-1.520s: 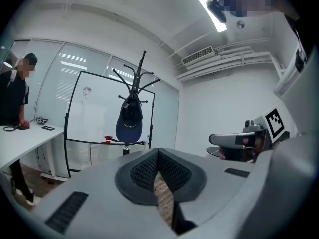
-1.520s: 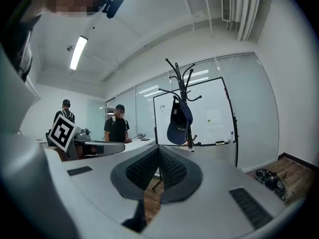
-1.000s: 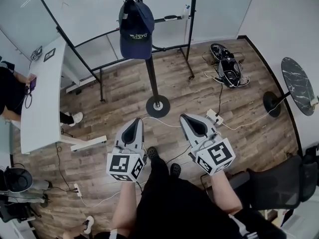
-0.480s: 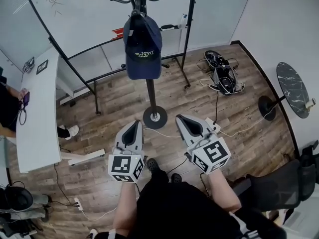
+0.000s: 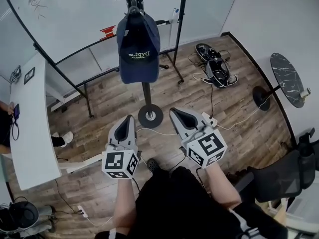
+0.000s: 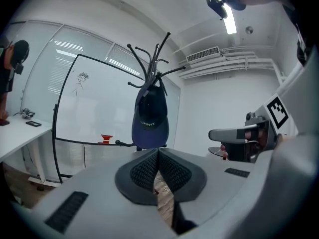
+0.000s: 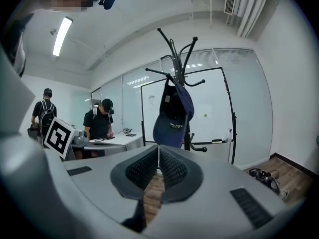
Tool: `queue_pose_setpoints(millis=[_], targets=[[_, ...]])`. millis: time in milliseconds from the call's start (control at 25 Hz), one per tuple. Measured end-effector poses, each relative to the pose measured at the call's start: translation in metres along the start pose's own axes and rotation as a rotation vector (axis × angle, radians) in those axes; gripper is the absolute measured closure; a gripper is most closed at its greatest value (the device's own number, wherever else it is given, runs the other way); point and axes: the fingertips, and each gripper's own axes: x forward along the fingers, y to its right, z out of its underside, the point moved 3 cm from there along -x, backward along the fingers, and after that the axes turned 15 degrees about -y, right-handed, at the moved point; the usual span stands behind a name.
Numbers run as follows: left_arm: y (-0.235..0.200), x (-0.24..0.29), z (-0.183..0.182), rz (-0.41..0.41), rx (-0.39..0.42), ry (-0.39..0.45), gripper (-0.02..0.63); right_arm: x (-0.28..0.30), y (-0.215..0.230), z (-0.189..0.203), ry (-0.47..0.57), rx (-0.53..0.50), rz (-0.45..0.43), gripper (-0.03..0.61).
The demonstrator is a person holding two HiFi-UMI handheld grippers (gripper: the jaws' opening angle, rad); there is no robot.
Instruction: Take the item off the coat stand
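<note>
A navy blue cap point(image 5: 138, 46) with pale lettering hangs from a hook of the black coat stand point(image 5: 145, 91), brim pointing down. The stand's round base point(image 5: 150, 116) rests on the wood floor. My left gripper point(image 5: 127, 121) is shut and empty, held low just left of the base. To the base's right my right gripper point(image 5: 175, 112) is also shut, with nothing in it. Both are well below the cap. The cap point(image 6: 150, 117) hangs ahead in the left gripper view, beyond the gripper point(image 6: 157, 153). It hangs the same way in the right gripper view, cap point(image 7: 173, 116) beyond gripper point(image 7: 158, 149).
A whiteboard on a black frame point(image 5: 75, 24) stands behind the stand. A white desk point(image 5: 27, 128) runs along the left, with people point(image 7: 99, 123) beside it. Bags and cables point(image 5: 215, 69) lie on the floor at right, near a round dark table point(image 5: 288, 78) and a black chair point(image 5: 286, 176).
The view has shifted closer to the coat stand, so the cap and base sit nearer my grippers. Both grippers stay shut and side by side.
</note>
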Motion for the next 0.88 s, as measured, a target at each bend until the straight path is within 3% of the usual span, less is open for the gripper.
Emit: queue_pose_setpoints(millis=[400,880], targets=[[-0.002,0.007,0.005,-0.017,-0.028,-0.023,0.598,0.026,0.016,0.001,-0.051,0.035,-0.035,0.546],[0.008,0.031,-0.025,-0.139,-0.034,-0.009,0.598,0.065,0.054,-0.025,-0.077,-0.009,-0.176,0.541]])
